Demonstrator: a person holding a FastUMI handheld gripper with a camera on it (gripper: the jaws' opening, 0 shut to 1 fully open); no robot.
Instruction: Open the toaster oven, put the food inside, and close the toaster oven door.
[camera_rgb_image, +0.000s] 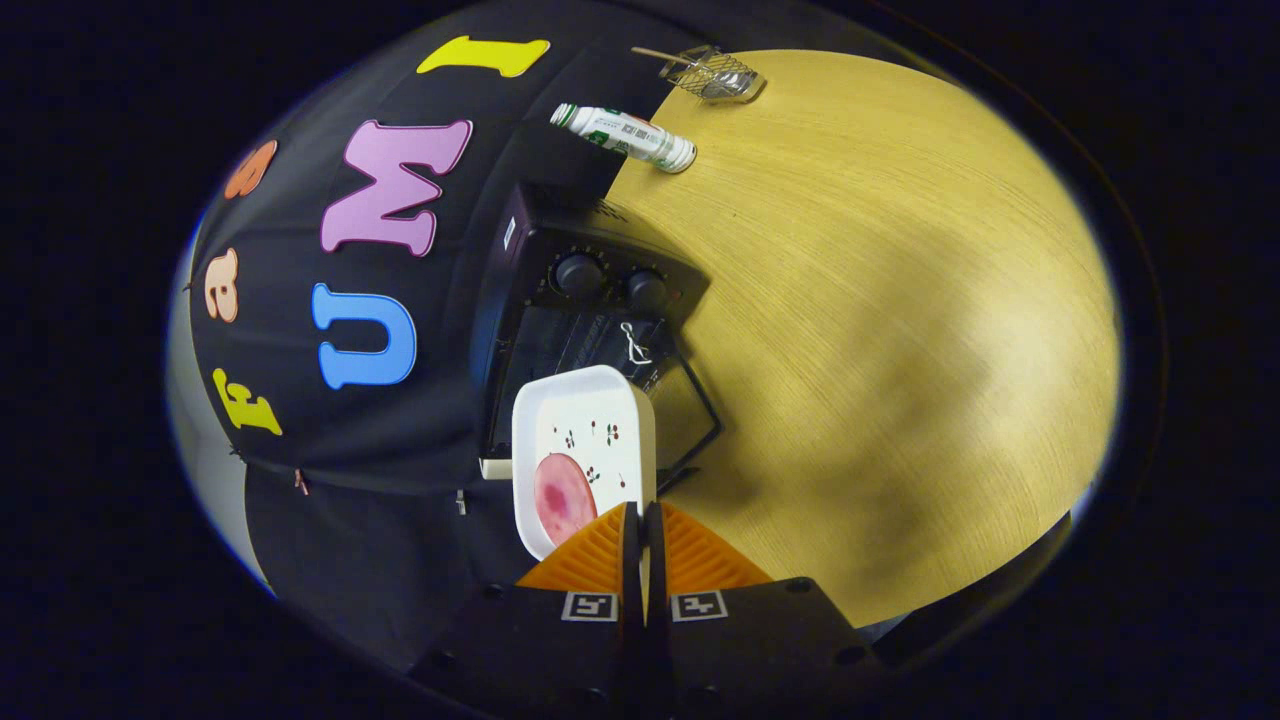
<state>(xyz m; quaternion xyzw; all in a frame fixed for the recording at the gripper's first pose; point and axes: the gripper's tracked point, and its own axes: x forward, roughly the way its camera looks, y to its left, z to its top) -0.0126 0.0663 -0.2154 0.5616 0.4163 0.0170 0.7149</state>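
Observation:
My gripper (640, 512) is shut on the near rim of a white square plate (590, 420) with small printed sprigs. A round pink slice of food (563, 497) lies on the plate close to my fingers. Just beyond the plate stands the black toaster oven (545, 285), two round knobs (578, 272) on its front panel. Its glass door (692, 405) hangs open, lowered toward the table, and a short white cord (633, 345) dangles near it. The plate's far edge sits in front of the oven's dark opening; I cannot tell whether it reaches inside.
The oven stands on a pale wooden table (880, 330) against the booth's black cloth wall. A green-and-white bottle (625, 135) lies on its side beyond the oven. Farther off rests a wire mesh scoop (715, 75) with a wooden handle.

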